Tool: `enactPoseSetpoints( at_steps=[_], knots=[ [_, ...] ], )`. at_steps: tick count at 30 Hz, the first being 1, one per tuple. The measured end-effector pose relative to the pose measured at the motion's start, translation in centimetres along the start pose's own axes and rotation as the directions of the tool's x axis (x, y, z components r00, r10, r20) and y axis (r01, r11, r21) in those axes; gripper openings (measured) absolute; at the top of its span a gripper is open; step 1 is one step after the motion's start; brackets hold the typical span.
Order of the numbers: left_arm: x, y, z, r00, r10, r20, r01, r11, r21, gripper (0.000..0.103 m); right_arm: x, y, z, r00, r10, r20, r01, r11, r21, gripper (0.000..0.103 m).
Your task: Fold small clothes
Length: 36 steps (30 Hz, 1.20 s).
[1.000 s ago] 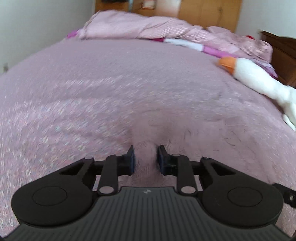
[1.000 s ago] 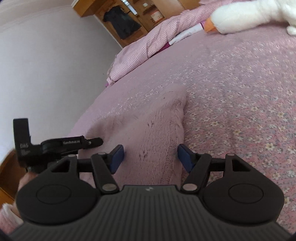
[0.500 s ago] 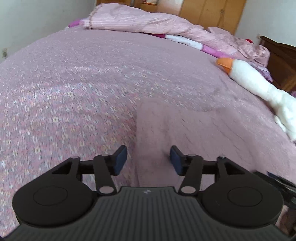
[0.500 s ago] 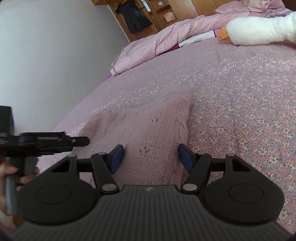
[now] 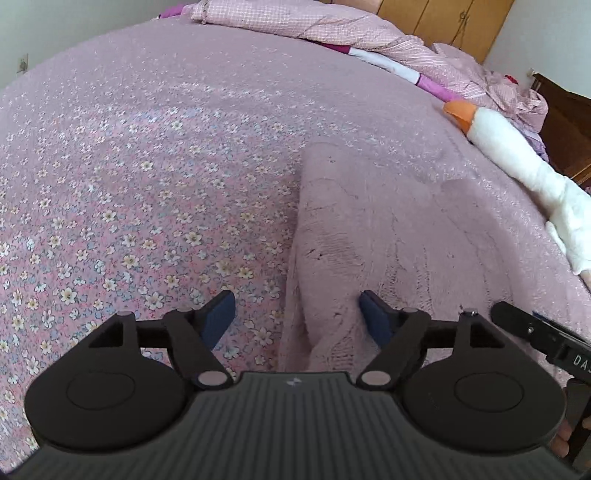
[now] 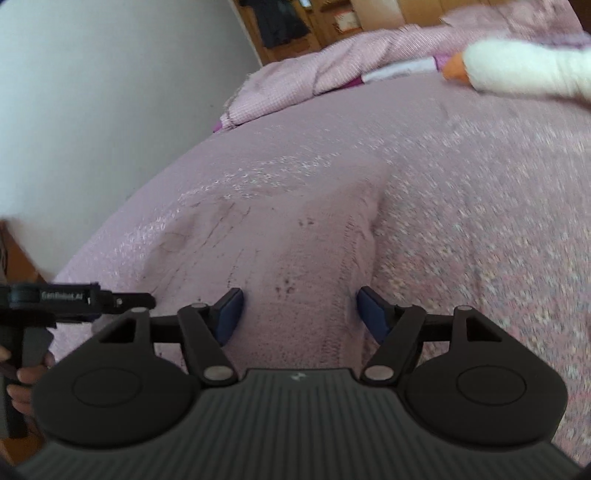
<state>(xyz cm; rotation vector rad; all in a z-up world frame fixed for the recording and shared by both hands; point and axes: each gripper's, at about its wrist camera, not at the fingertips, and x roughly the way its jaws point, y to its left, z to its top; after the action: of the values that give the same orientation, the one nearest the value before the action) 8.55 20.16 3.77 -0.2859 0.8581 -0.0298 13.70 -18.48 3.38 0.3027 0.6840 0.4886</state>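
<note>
A small pink knitted garment (image 5: 369,236) lies flat on the flowered pink bedspread (image 5: 147,184). My left gripper (image 5: 297,314) hovers open above its near left edge, blue pads apart, nothing held. In the right wrist view the same knitted garment (image 6: 295,251) spreads out ahead, and my right gripper (image 6: 299,314) is open over its near right part, holding nothing. The other gripper's black body (image 6: 55,299) shows at the left, held by a hand (image 6: 22,376). The right wrist view is blurred by motion.
A white plush goose with an orange beak (image 5: 517,147) lies along the bed's right side. A rumpled pink checked duvet (image 5: 332,26) is piled at the far end. Wooden wardrobes (image 5: 450,22) and a dark wooden bedside cabinet (image 5: 565,110) stand beyond.
My left gripper has opened from nearly shut to wide and let go of the garment, which now lies flat. Both grippers have pulled back and risen a little.
</note>
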Motion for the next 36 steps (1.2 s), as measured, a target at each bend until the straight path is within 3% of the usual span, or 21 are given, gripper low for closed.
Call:
enactPoseSetpoints(
  at_steps=[6,14,15,17,19,20,23,24,29,36],
  knots=[
    [1.0,0.2,0.7,0.994,-0.098,-0.045,0.095,0.993,-0.064,0.080,-0.6,-2.6,0.3,0.998,0.069,0.006,-0.068,0.973,0.218,0.076],
    [3.3,0.7,0.7,0.977,-0.207,-0.043,0.200,0.971,-0.131,0.084,2.2,-3.7,-0.3,0.981,0.178,-0.073,-0.147,0.940,0.308,0.078],
    [3.7,0.8,0.6,0.969,-0.244,-0.031,0.238,0.961,-0.141,0.084,2.6,-3.8,-0.3,0.979,0.192,-0.068,-0.162,0.938,0.307,0.078],
    [4.6,1.2,0.4,0.934,-0.358,-0.015,0.349,0.919,-0.184,0.084,3.4,-3.8,-0.1,0.975,0.213,-0.060,-0.184,0.931,0.315,0.079],
    [5.4,1.4,0.3,0.909,-0.416,0.003,0.406,0.885,-0.227,0.084,4.3,-3.9,0.5,0.970,0.234,-0.063,-0.202,0.922,0.329,0.078],
    [5.6,1.3,0.2,0.903,-0.429,0.016,0.421,0.877,-0.231,0.081,4.6,-3.8,0.8,0.966,0.249,-0.070,-0.214,0.920,0.329,0.071],
    [5.7,1.3,-0.2,0.894,-0.445,0.045,0.442,0.861,-0.251,0.056,4.8,-3.6,1.5,0.958,0.277,-0.078,-0.236,0.911,0.338,0.054],
    [5.4,1.3,-0.4,0.892,-0.448,0.060,0.448,0.858,-0.254,0.049,4.5,-3.5,1.8,0.956,0.284,-0.071,-0.245,0.909,0.336,0.052],
    [2.7,0.3,-0.6,0.858,-0.498,0.125,0.514,0.823,-0.243,0.043,1.3,-3.0,2.9,0.941,0.338,0.003,-0.319,0.884,0.343,0.049],
    [0.0,-5.4,-1.9,0.820,-0.558,0.127,0.573,0.804,-0.159,0.043,-6.1,-4.1,3.4,0.951,0.296,0.087,-0.309,0.908,0.284,0.049]
  ],
)
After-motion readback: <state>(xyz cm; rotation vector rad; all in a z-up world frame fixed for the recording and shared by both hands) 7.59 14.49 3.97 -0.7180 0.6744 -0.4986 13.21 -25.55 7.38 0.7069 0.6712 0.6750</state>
